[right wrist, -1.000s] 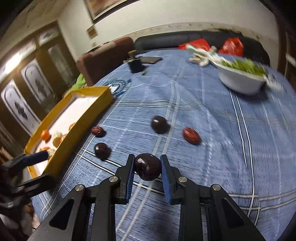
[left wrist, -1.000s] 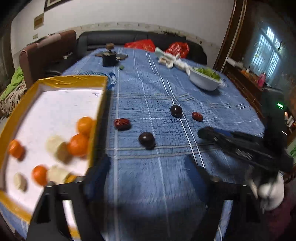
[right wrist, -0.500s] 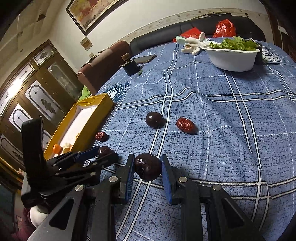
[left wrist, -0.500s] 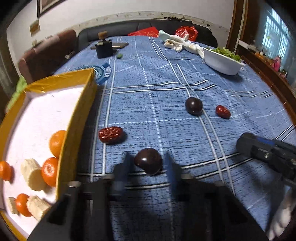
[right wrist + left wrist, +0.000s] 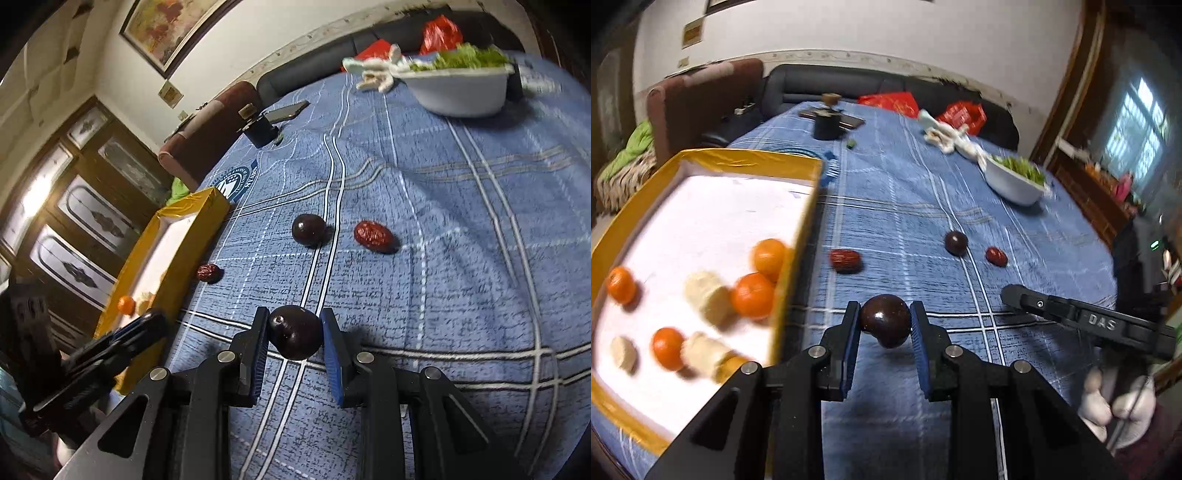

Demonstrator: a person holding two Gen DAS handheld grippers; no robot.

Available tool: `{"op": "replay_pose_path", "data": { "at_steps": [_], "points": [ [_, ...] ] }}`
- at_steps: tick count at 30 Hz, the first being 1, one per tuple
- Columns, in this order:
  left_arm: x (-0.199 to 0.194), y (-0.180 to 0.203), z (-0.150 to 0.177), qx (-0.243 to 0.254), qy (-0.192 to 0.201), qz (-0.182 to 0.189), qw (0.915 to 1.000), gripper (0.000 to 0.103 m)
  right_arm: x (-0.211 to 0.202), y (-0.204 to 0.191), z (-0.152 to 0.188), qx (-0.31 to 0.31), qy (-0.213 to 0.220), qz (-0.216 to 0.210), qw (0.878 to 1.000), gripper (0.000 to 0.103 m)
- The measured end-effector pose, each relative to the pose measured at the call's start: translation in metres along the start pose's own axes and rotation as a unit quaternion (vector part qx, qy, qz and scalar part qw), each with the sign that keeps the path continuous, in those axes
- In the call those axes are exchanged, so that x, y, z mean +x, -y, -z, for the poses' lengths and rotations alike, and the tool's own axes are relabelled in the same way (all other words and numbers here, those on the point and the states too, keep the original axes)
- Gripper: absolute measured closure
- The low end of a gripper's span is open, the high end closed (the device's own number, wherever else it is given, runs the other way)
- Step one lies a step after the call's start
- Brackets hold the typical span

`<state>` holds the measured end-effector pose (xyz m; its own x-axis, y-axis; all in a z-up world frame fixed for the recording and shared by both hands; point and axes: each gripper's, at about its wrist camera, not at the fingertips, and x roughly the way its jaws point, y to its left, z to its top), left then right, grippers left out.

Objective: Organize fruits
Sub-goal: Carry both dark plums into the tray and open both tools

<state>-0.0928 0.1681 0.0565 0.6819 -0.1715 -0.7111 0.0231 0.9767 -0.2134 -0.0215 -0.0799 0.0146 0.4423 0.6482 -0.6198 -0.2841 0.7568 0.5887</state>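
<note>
While both claws are found closed on fruit, the step in hand is judged to be the carry from tabletop to tray.

At the far left of the left wrist view, a yellow-rimmed tray (image 5: 798, 236) with a white floor is seen resting on the blue checked tabletop (image 5: 905, 206). Several small oranges (image 5: 752, 295) and pale fruit pieces (image 5: 705, 295) are already lying in it; their outlines are blurred.

Just right of the tray wall, the left claw (image 5: 885, 325) is clenched on a dark round plum (image 5: 885, 325), its blue pads pressed against both sides of the fruit. Its jaws have just been closing, with this plum between them. Whether the plum has been raised clear of the cloth cannot be told with certainty.

Beyond it, a wrinkled red date (image 5: 844, 260) lies on the cloth near the tray, and further right a second plum (image 5: 956, 242) and a second date (image 5: 996, 256) lie just beside one another, untouched.

At the right, the right claw (image 5: 294, 338) is likewise gripping a dark plum (image 5: 294, 338) of its own, held between its pads above the tabletop. A white bowl of greens (image 5: 1015, 184) stands well apart and is taken to be no part of the task.

Roughly half the fruit is judged to be sorted. The next move calls for the left claw to be lifted over the tray's raised wall and swung leftward, then opened low above a bare patch of the white floor so that the round fruit is not sent rolling into the oranges. The right claw must cross further to reach the tray, and collision between the two tools is to be guarded against.
</note>
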Motion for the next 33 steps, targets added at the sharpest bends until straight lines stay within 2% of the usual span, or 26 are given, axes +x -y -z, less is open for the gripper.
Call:
{"op": "replay_pose_path", "data": {
  "at_steps": [4, 10, 14, 18, 27, 33],
  "points": [
    [-0.030, -0.035, 0.006, -0.035, 0.022, -0.003, 0.9992, 0.077, 0.000, 0.010, 0.000, 0.027, 0.001, -0.007, 1.000, 0.072],
    [-0.065, -0.085, 0.021, -0.065, 0.047, -0.034, 0.9962, 0.077, -0.002, 0.005, 0.000, 0.020, 0.014, 0.030, 0.999, 0.072],
    [-0.082, -0.120, 0.030, -0.090, 0.059, -0.058, 0.9925, 0.077, -0.003, -0.013, 0.008, 0.011, 0.010, 0.034, 0.999, 0.072],
    [-0.092, -0.143, 0.036, -0.112, 0.065, -0.071, 0.9890, 0.077, 0.005, -0.047, 0.012, -0.016, -0.001, 0.032, 0.999, 0.072],
    [-0.100, -0.151, 0.046, -0.113, 0.064, -0.116, 0.9846, 0.077, 0.019, -0.136, 0.027, -0.107, -0.011, 0.001, 0.994, 0.072],
    [-0.102, -0.142, 0.047, -0.091, 0.070, -0.142, 0.9832, 0.077, 0.027, -0.160, 0.042, -0.138, -0.028, -0.003, 0.990, 0.072]
  ]
}}
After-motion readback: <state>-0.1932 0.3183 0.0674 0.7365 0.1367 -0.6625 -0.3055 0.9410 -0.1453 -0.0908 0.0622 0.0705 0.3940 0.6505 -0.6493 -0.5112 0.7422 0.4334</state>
